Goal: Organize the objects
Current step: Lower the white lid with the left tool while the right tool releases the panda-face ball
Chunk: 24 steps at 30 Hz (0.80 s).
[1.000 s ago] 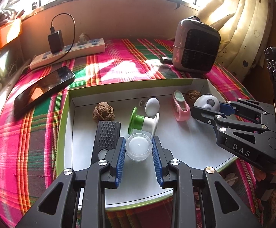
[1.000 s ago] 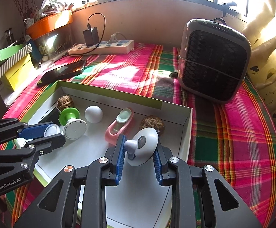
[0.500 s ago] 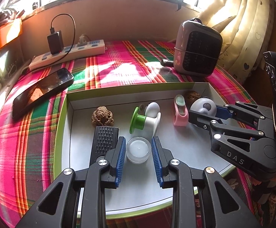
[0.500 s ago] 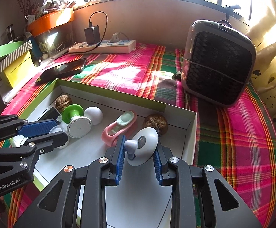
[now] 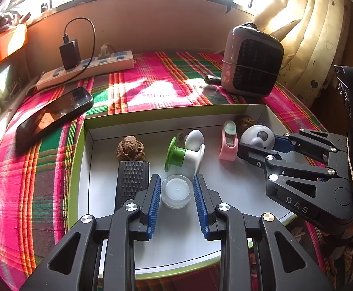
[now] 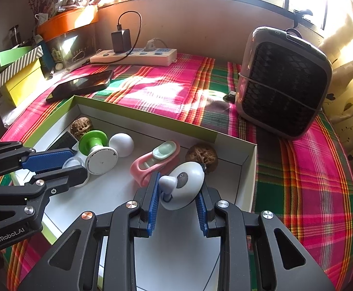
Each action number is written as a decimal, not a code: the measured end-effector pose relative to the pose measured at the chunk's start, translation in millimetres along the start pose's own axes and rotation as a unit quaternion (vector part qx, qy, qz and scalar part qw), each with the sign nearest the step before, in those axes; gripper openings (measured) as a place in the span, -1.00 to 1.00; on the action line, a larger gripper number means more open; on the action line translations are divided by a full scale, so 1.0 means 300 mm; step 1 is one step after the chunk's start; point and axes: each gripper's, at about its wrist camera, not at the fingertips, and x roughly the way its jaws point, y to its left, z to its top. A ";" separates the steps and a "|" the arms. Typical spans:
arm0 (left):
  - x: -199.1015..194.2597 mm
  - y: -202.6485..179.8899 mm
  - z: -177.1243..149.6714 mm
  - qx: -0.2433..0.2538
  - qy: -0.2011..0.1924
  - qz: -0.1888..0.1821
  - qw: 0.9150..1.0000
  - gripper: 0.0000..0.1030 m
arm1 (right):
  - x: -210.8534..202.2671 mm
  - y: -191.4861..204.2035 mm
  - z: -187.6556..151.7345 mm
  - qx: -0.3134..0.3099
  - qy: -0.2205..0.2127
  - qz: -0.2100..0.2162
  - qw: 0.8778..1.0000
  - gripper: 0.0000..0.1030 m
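Left gripper (image 5: pixel 176 189): jaws narrowed to a small gap, blue ribbed pads (image 5: pixel 153 201) set on both sides of a small clear round jar (image 5: pixel 177 191) with a white inside. Pads touching or just short of the jar's sides; cannot tell which. Jar standing upright on the white floor of the shallow box (image 5: pixel 137 115), near its front edge.

Right gripper (image 6: pixel 178 194): jaws likewise narrowed, blue pads (image 6: pixel 153 203) clamped against a grey-white dome-shaped piece with a short knob (image 6: pixel 183 185). Piece tilted, knob pointing left, at the right end of the box beside its side wall.

Remaining box contents, all loose on the white floor:
- black textured bar (image 5: pixel 131 181), just left of the left gripper's left finger
- wrinkled brown nut (image 5: pixel 130 149), touching the bar's far end
- green-and-white spool (image 5: pixel 185 156), lying on its side, just beyond the jar
- white egg-shaped ball (image 5: pixel 194 140), touching the spool
- pink clip with a pale green pad (image 5: pixel 228 140), between spool and dome piece
- second brown nut (image 6: pixel 202 156), in the far right corner, behind the dome piece

Box resting on a pink, green and red plaid cloth (image 5: pixel 30 169).
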 end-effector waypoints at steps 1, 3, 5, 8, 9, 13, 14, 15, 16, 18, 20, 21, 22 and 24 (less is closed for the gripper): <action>0.000 0.000 0.000 0.000 0.000 -0.001 1.000 -0.49 | -0.001 -0.001 0.000 0.000 -0.001 -0.001 1.000 -0.45; 0.000 -0.001 -0.001 0.000 0.000 0.000 1.000 -0.49 | -0.002 0.000 0.000 -0.001 -0.002 -0.003 1.000 -0.44; -0.001 -0.003 -0.003 0.002 0.000 0.000 1.000 -0.48 | -0.004 0.002 0.000 -0.003 -0.003 -0.009 1.000 -0.34; -0.001 -0.003 -0.003 0.000 0.001 -0.001 1.000 -0.46 | -0.007 0.005 -0.002 -0.008 -0.006 -0.012 1.000 -0.30; -0.001 -0.004 -0.004 0.000 0.001 -0.002 1.000 -0.45 | -0.006 0.004 -0.001 -0.009 -0.006 -0.013 1.000 -0.30; -0.005 -0.009 -0.008 0.004 0.001 0.001 1.000 -0.39 | -0.010 0.002 -0.002 -0.010 -0.008 -0.019 1.000 -0.23; -0.006 -0.010 -0.009 0.005 0.001 0.000 1.000 -0.39 | -0.012 0.004 -0.003 -0.011 -0.008 -0.020 1.000 -0.21; -0.007 -0.010 -0.009 0.005 0.001 0.000 1.000 -0.38 | -0.014 0.007 -0.005 -0.014 -0.010 -0.023 1.000 -0.21; -0.006 -0.010 -0.009 0.004 0.002 -0.001 1.000 -0.37 | -0.017 0.009 -0.006 -0.017 -0.011 -0.026 0.999 -0.20; -0.009 -0.009 -0.011 0.004 0.002 -0.001 1.000 -0.37 | -0.019 0.015 -0.007 -0.022 -0.012 -0.033 0.999 -0.18; -0.009 -0.008 -0.012 0.006 0.001 0.000 1.000 -0.36 | -0.020 0.016 -0.007 -0.022 -0.012 -0.034 0.999 -0.18; -0.010 -0.009 -0.013 0.007 0.001 0.001 1.000 -0.36 | -0.022 0.017 -0.007 -0.022 -0.012 -0.034 0.999 -0.18; -0.012 -0.010 -0.014 0.008 0.001 0.001 1.000 -0.34 | -0.023 0.018 -0.008 -0.022 -0.013 -0.034 0.999 -0.18; -0.014 -0.011 -0.016 0.008 0.001 0.000 1.000 -0.32 | -0.027 0.020 -0.009 -0.025 -0.014 -0.038 0.999 -0.18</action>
